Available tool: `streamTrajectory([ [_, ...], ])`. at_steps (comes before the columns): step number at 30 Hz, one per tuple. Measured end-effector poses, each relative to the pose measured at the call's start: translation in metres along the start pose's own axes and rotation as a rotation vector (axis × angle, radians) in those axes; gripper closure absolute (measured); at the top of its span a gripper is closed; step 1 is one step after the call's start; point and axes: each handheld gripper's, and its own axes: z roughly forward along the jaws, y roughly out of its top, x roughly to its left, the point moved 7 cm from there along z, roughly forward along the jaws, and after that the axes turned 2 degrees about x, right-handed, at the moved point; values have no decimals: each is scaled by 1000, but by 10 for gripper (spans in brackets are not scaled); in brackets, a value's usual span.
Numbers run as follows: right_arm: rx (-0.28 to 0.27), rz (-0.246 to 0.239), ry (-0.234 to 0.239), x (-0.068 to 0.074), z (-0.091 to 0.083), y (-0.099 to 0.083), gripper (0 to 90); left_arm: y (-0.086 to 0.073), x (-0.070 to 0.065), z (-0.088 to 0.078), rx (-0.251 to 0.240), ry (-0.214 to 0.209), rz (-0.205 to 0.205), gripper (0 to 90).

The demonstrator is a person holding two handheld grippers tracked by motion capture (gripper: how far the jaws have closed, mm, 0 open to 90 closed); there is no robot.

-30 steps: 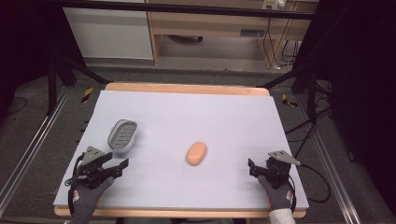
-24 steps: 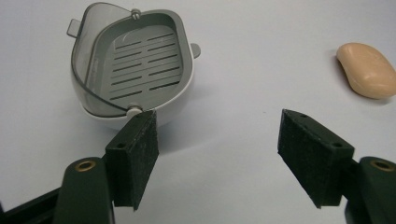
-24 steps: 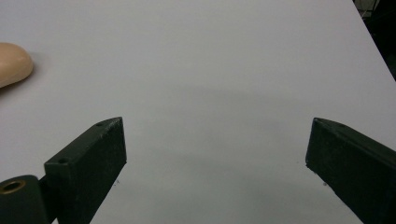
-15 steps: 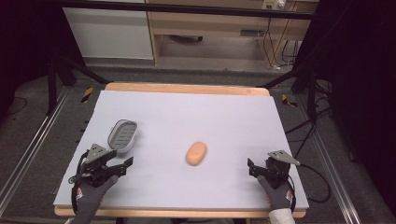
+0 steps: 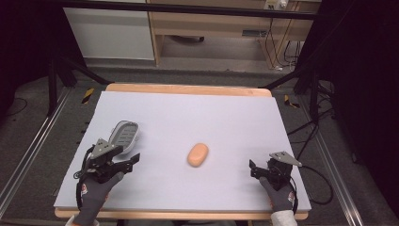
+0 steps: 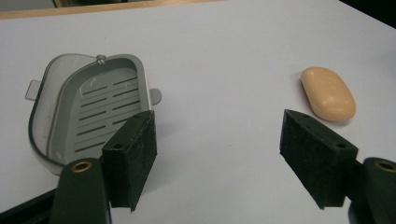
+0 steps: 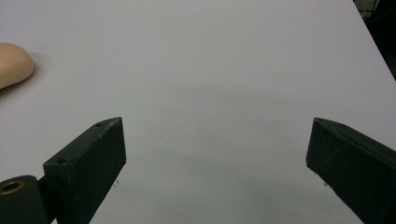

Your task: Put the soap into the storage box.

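Pale tabletop (image 5: 211, 117) with a wooden edge, seen from the high view; two things lie on it. A grey slotted soap dish (image 5: 124, 136) sits toward the left, hollow side up, with a small tab on its rim. A peach-coloured soap (image 5: 197, 154) lies near the middle, well apart from the dish, bare tabletop between them. Left claw (image 5: 133, 160), held in a gloved hand (image 5: 94, 193), hovers just beside the near end of the dish; its jaws have just been opening and stand apart with nothing between them. In the left gripper view the dish (image 6: 93, 112) lies ahead and to the left, partly behind the left jaw, and the soap (image 6: 328, 93) lies ahead to the right, just beyond the right jaw's tip; neither touches the pads. Right claw (image 5: 254, 169) sits low over the near right part of the tabletop, in a gloved hand (image 5: 282, 197), well apart from the soap. Its jaws are spread wide, empty, with plain tabletop between them in the right gripper view; the soap (image 7: 14, 63) shows at that view's left edge. A cable trails from each claw.
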Motion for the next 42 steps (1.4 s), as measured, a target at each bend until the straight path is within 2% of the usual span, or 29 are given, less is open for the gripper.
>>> streamTrajectory([
  [6,0,-1,0,0,0,0,51,13,-13,7,-6,-21,23,263],
  [18,0,-1,3,1,0,1,50,25,-34,22,8,-52,61,260],
  [42,-5,5,0,-1,-1,3,45,48,-76,60,38,-99,102,244],
])
